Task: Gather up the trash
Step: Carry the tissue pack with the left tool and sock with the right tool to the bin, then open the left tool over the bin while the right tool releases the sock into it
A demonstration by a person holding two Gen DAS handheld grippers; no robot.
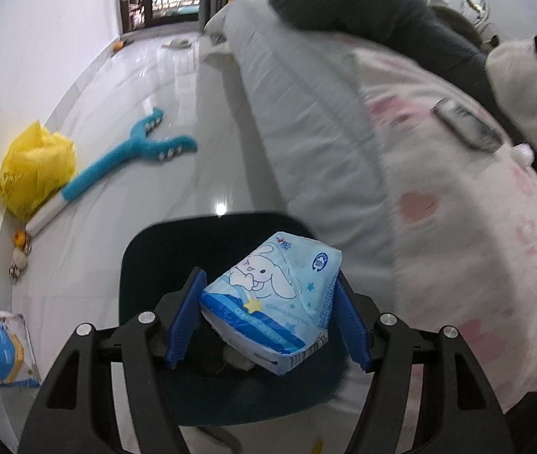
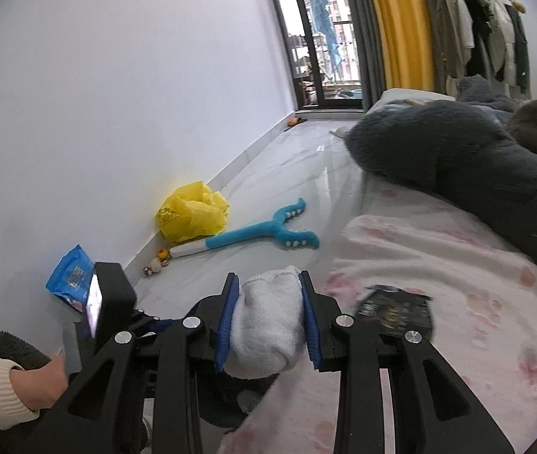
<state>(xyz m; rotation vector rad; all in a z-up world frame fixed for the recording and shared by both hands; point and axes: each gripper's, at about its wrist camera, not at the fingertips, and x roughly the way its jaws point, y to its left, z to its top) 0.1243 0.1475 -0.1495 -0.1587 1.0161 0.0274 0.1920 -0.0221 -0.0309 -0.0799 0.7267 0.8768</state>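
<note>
My left gripper (image 1: pixel 270 316) has its blue fingers (image 1: pixel 187 317) pressed against a light-blue tissue pack (image 1: pixel 274 302), held tilted directly above the dark trash bin (image 1: pixel 147 265) on the floor. My right gripper (image 2: pixel 268 321) clamps a white sock (image 2: pixel 268 325) over the edge of the pink-patterned bed (image 2: pixel 457 249), near a black packet (image 2: pixel 397 310).

White walls (image 2: pixel 117 94) meet a glossy pale tile floor (image 1: pixel 177 75) (daylit) before a balcony door (image 2: pixel 321 38).
</note>
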